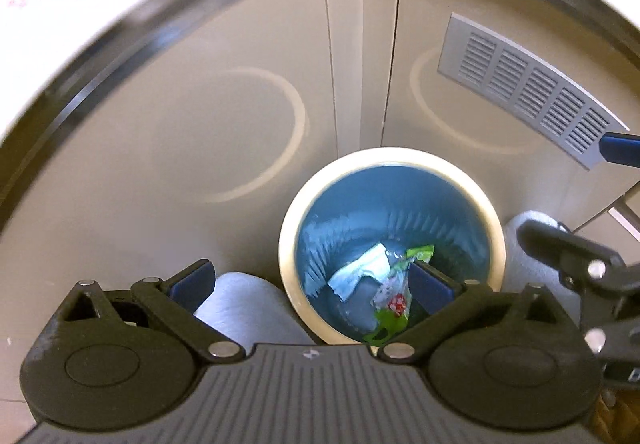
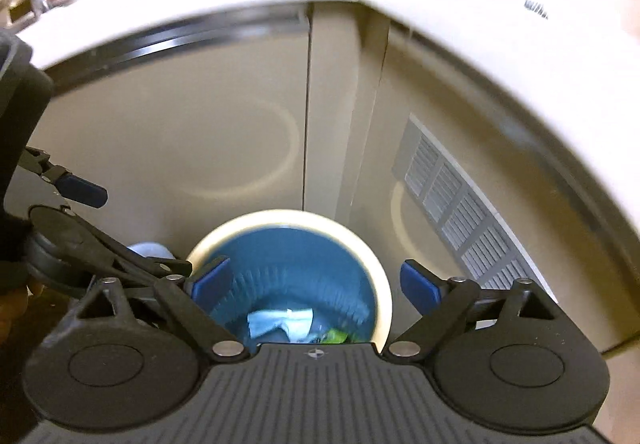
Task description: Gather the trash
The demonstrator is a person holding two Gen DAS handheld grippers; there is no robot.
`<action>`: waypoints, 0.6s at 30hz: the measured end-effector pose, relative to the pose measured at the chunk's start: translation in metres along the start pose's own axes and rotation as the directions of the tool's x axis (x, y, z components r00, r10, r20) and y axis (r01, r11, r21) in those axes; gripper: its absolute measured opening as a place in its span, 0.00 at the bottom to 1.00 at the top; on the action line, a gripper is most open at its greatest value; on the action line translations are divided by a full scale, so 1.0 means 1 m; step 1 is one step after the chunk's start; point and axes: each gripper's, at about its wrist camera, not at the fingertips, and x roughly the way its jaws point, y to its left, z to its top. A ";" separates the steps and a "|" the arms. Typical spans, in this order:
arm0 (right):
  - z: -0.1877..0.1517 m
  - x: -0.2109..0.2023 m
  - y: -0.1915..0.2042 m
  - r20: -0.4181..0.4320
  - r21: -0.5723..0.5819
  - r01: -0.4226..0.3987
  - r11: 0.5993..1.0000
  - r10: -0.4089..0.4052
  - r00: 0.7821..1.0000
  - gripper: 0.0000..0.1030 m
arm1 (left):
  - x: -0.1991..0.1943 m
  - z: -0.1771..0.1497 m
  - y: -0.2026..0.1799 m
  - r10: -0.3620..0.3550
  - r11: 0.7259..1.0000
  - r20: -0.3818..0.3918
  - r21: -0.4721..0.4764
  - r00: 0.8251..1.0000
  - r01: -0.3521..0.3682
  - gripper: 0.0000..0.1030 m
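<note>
While both tools gape empty, crumpled pale-blue paper, green wrapper lie in bin.

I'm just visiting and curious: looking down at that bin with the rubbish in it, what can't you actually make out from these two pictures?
- Bin bottom: right wrist view, cut off by the right gripper body; only part of the pale paper shows.
- Green wrapper: left wrist view, print too small; the left gripper finger overlaps it.
- White rolls beside the bin: half hidden.
- Countertop items: both views, overexposed and blurred.
</note>
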 end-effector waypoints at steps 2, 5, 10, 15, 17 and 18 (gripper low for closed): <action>-0.001 -0.012 0.002 0.028 -0.027 0.023 0.999 -0.023 0.999 0.92 | -0.014 -0.007 -0.004 0.019 1.000 0.027 0.013 0.999 -0.020 1.00; -0.004 -0.021 0.007 0.049 -0.042 0.036 0.998 -0.034 0.998 0.93 | -0.011 -0.018 -0.010 0.042 0.998 0.047 0.037 0.998 -0.044 1.00; -0.019 -0.029 -0.003 0.085 -0.023 0.045 0.999 -0.043 0.995 0.93 | -0.004 -0.027 -0.016 0.047 0.998 0.071 0.048 0.996 -0.050 1.00; -0.024 -0.034 -0.006 0.099 -0.015 0.045 0.999 -0.044 0.994 0.93 | 0.001 -0.033 -0.021 0.055 0.997 0.081 0.054 0.995 -0.060 1.00; -0.026 -0.035 -0.006 0.101 -0.015 0.044 0.999 -0.043 0.994 0.93 | 0.007 -0.034 -0.024 0.059 0.997 0.083 0.055 0.995 -0.063 1.00; -0.026 -0.035 -0.006 0.102 -0.015 0.043 0.999 -0.042 0.994 0.93 | 0.008 -0.035 -0.024 0.059 0.996 0.081 0.055 0.995 -0.063 1.00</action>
